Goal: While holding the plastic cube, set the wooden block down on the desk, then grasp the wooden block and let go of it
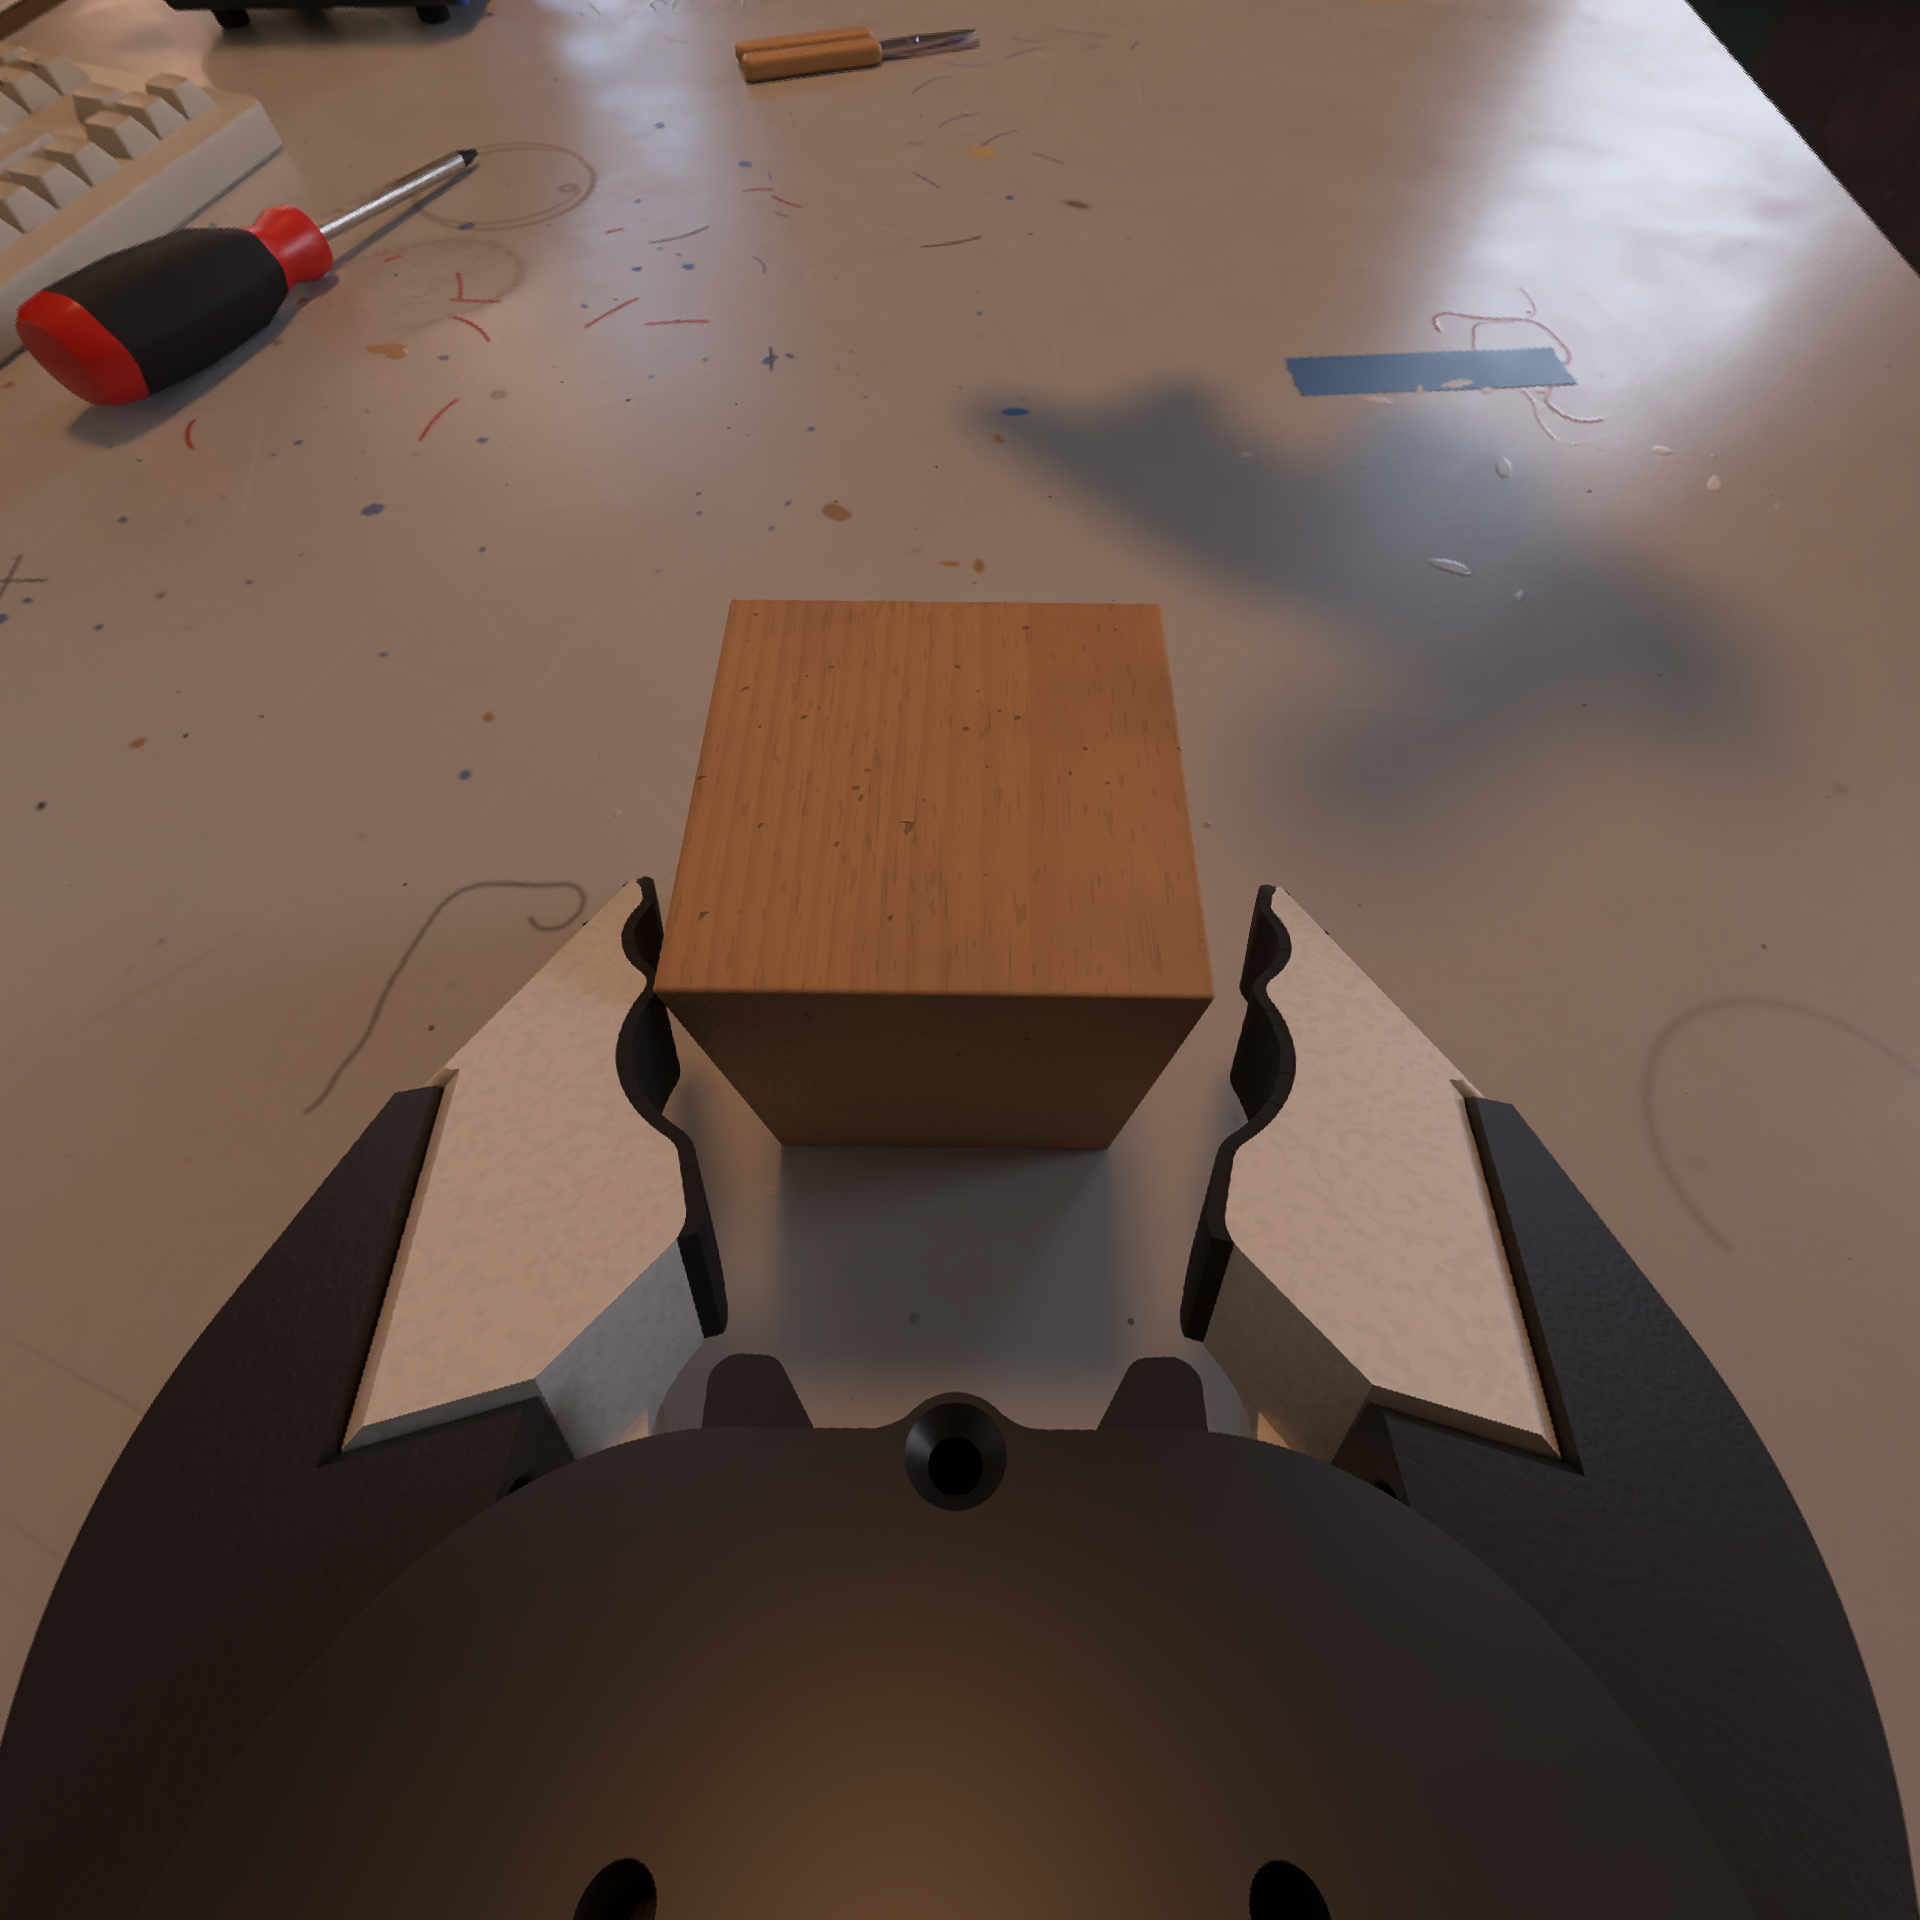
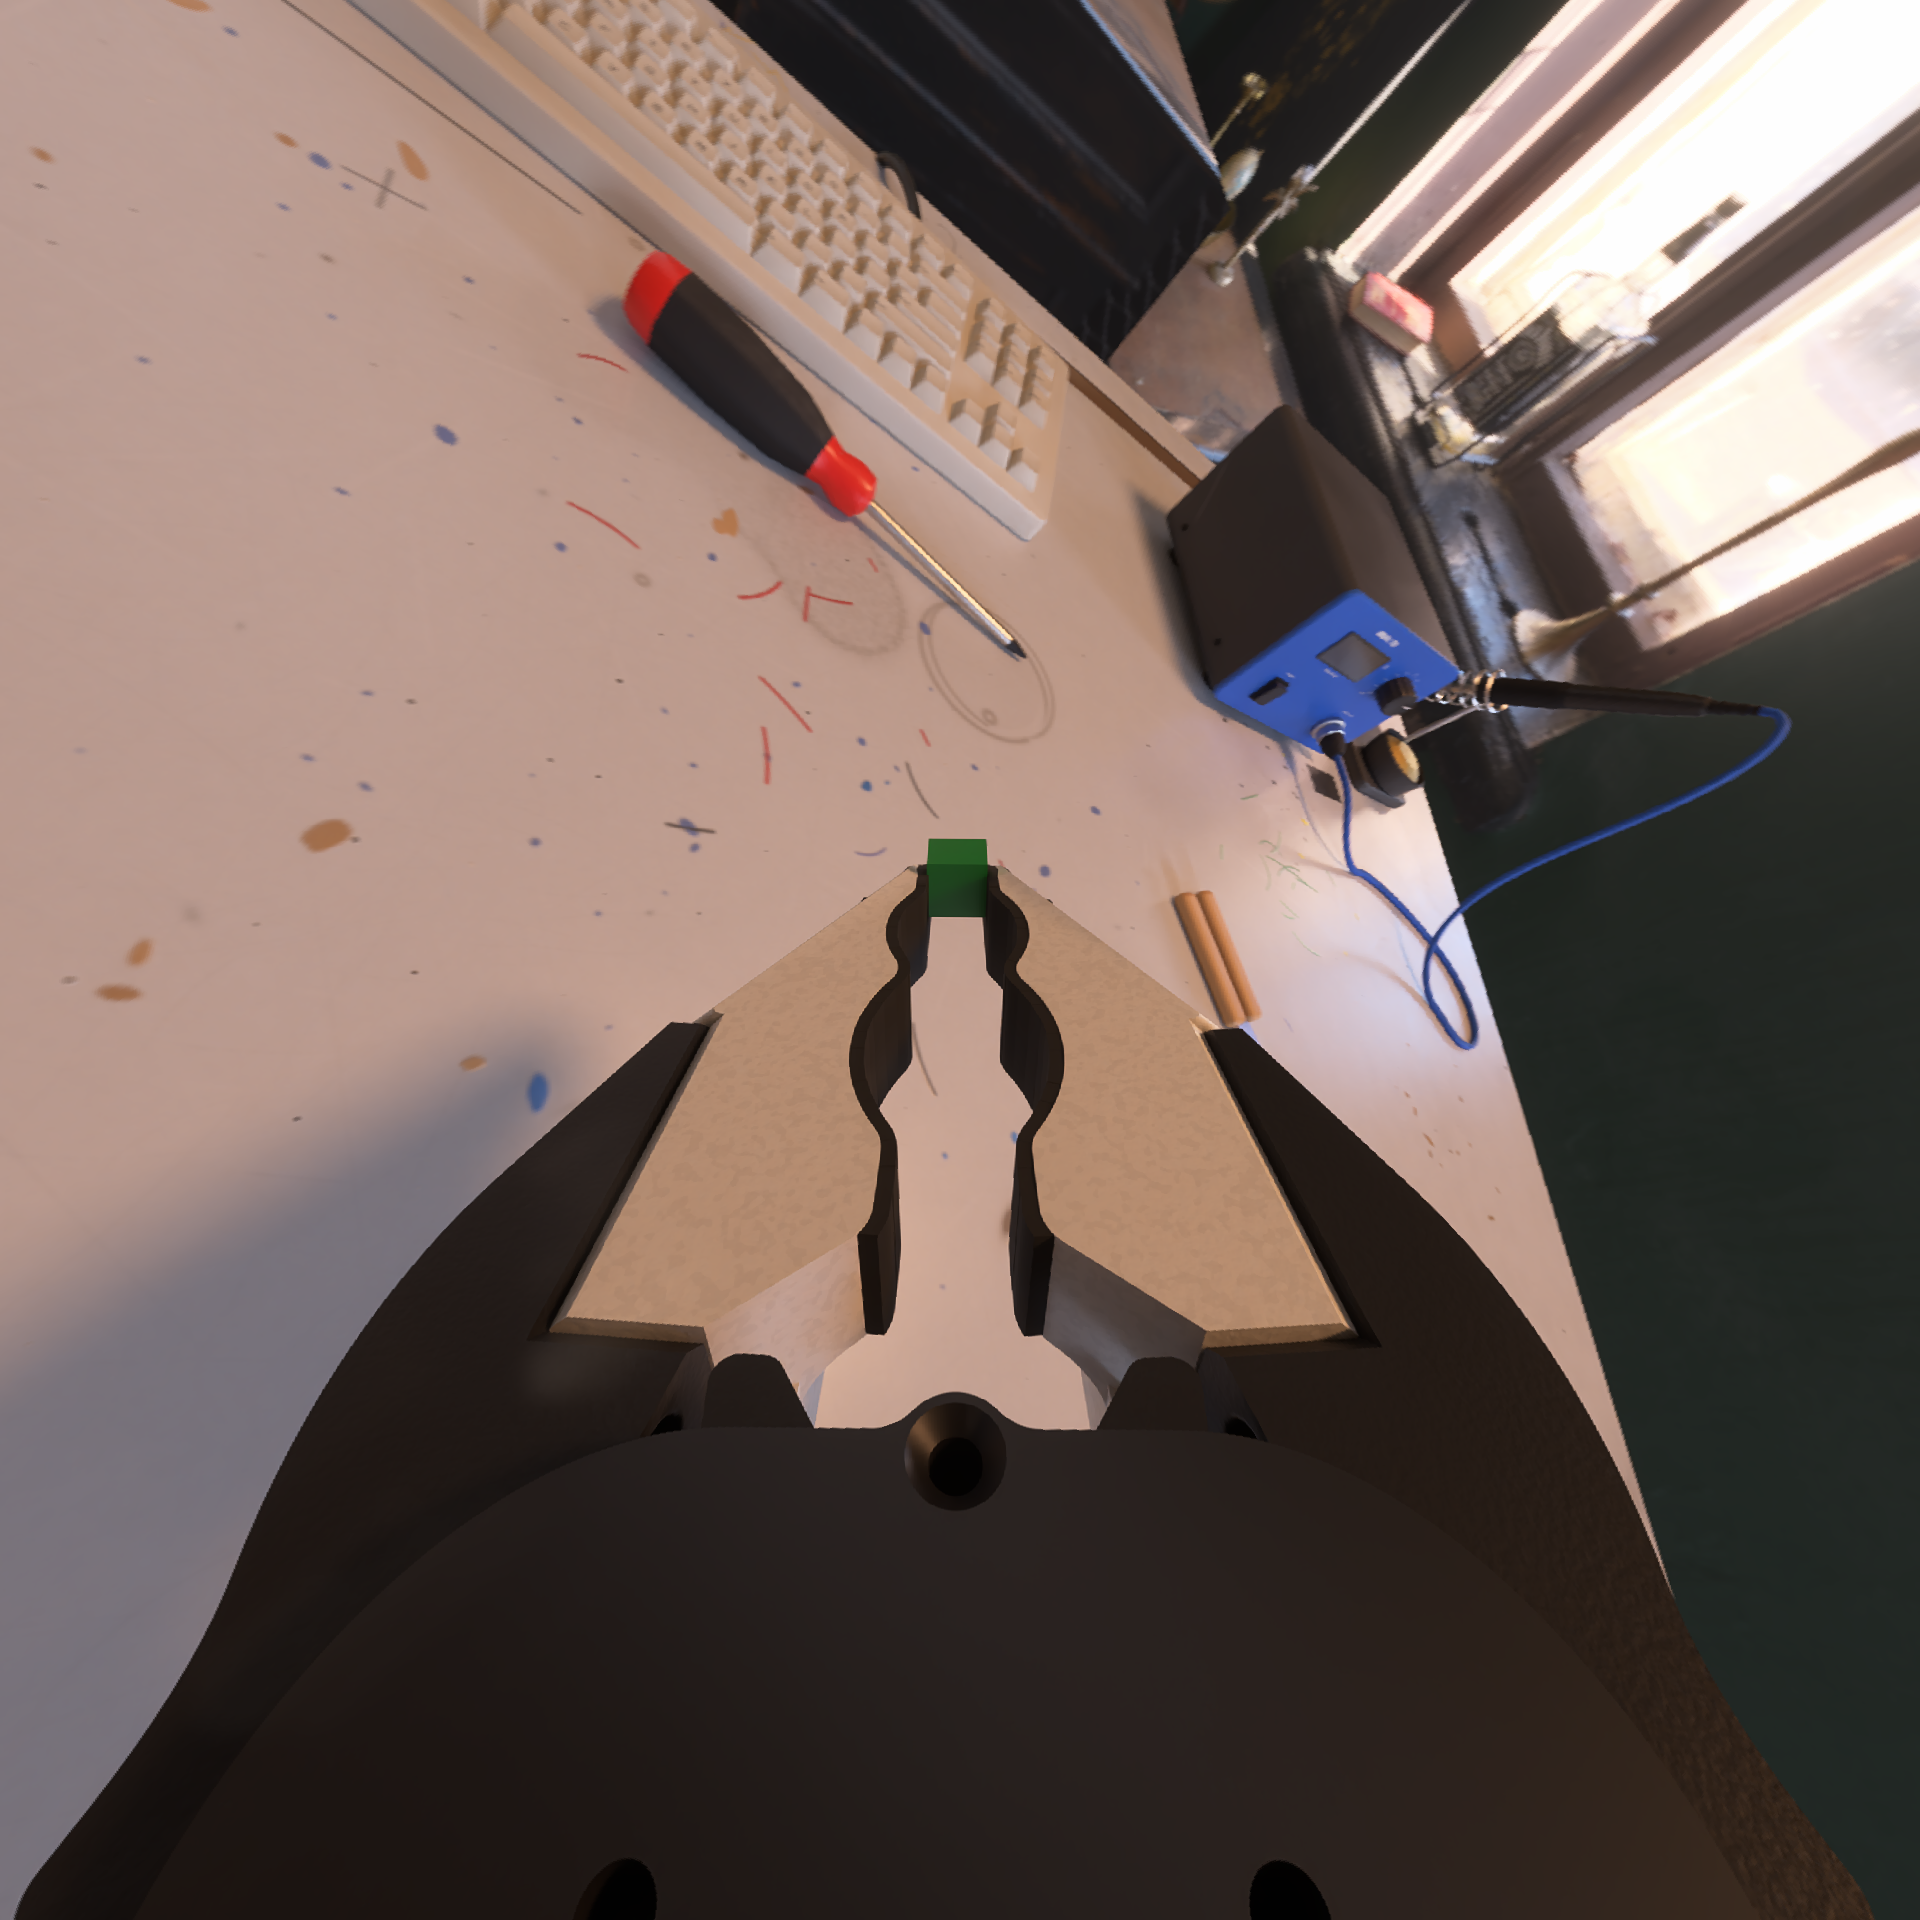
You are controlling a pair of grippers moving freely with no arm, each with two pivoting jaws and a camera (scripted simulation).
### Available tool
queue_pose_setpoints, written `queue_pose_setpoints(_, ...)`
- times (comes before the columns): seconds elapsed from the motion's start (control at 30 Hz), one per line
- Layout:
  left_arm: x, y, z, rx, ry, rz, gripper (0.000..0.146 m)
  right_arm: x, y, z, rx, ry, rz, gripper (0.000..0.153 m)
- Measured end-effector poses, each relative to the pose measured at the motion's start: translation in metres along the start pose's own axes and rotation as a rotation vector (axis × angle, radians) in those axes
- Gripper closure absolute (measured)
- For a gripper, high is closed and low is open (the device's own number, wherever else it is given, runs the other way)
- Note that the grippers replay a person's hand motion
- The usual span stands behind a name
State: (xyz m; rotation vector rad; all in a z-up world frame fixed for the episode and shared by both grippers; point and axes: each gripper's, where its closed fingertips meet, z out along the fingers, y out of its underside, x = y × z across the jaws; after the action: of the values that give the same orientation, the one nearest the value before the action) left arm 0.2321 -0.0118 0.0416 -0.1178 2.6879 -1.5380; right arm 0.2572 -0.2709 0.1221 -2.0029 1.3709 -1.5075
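**Block down on desk, left fingers spread around it**

Wooden block (image 1: 935, 831) rests flat on the desk (image 1: 1143, 260), out in the open middle of the surface, well short of the far edge. Left gripper (image 1: 951, 935) brackets its near end with the jaws apart; a gap shows on the right side, and the left pad (image 1: 646, 997) looks at or just beside the face, contact uncertain. Right gripper (image 2: 956, 883) pinches the green plastic cube (image 2: 956, 878) at its fingertips, above the desk.

Judgement: set-down is done. Whether this is before the regrasp or after the final release cannot be told.

Screwdriver (image 1: 177, 296) and keyboard (image 1: 94, 145) lie toward the far-left corner.
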Motion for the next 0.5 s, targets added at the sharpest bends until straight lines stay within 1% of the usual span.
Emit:
queue_pose_setpoints(0.17,-0.0003,0.0005,0.0006,-0.005,-0.003,0.000,0.035,0.0099,0.0012,-0.0010,-0.001,0.024,0.005,0.144)
queue_pose_setpoints(0.33,-0.0019,-0.0057,-0.0008,0.038,-0.023,-0.012,0.038,0.0061,0.0025,0.0015,-0.004,0.014,0.004,0.144)
queue_pose_setpoints(0.43,-0.0037,-0.0047,-0.0010,0.031,-0.039,-0.020,0.039,0.0032,0.0023,0.0029,-0.002,0.009,0.005,0.144)
queue_pose_setpoints(0.5,-0.0046,-0.0037,-0.0009,0.024,-0.048,-0.021,0.042,0.0017,0.0024,0.0039,-0.002,0.005,0.003,0.144)
